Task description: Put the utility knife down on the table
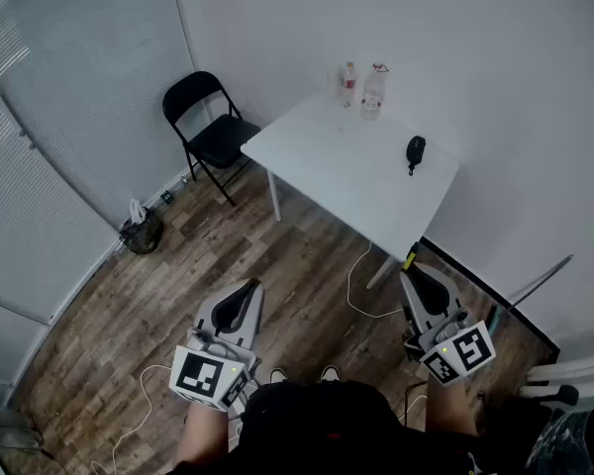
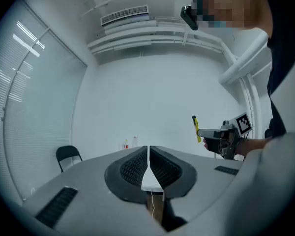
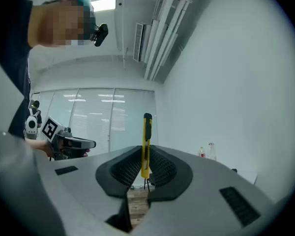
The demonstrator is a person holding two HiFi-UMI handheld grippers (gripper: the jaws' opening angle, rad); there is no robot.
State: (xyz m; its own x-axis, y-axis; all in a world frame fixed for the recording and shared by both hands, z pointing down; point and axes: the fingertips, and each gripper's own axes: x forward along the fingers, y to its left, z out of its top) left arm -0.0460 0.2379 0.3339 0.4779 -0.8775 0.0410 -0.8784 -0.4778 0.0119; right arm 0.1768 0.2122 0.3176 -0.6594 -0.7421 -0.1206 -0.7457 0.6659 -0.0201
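Observation:
A yellow utility knife (image 3: 146, 144) stands upright between the jaws of my right gripper (image 3: 145, 156), which is shut on it. In the head view the knife's tip (image 1: 411, 258) pokes out of the right gripper (image 1: 413, 273), just off the near corner of the white table (image 1: 346, 166). My left gripper (image 1: 246, 287) hangs over the wooden floor, farther from the table. Its jaws (image 2: 148, 151) are shut with nothing in them. The left gripper view also shows the knife (image 2: 196, 128) in the right gripper.
On the table stand two bottles (image 1: 348, 84) (image 1: 373, 90) at the far edge and a small black object (image 1: 415, 150) near the right side. A black folding chair (image 1: 213, 127) stands left of the table. A dark bag (image 1: 141, 231) and a white cable (image 1: 361, 285) lie on the floor.

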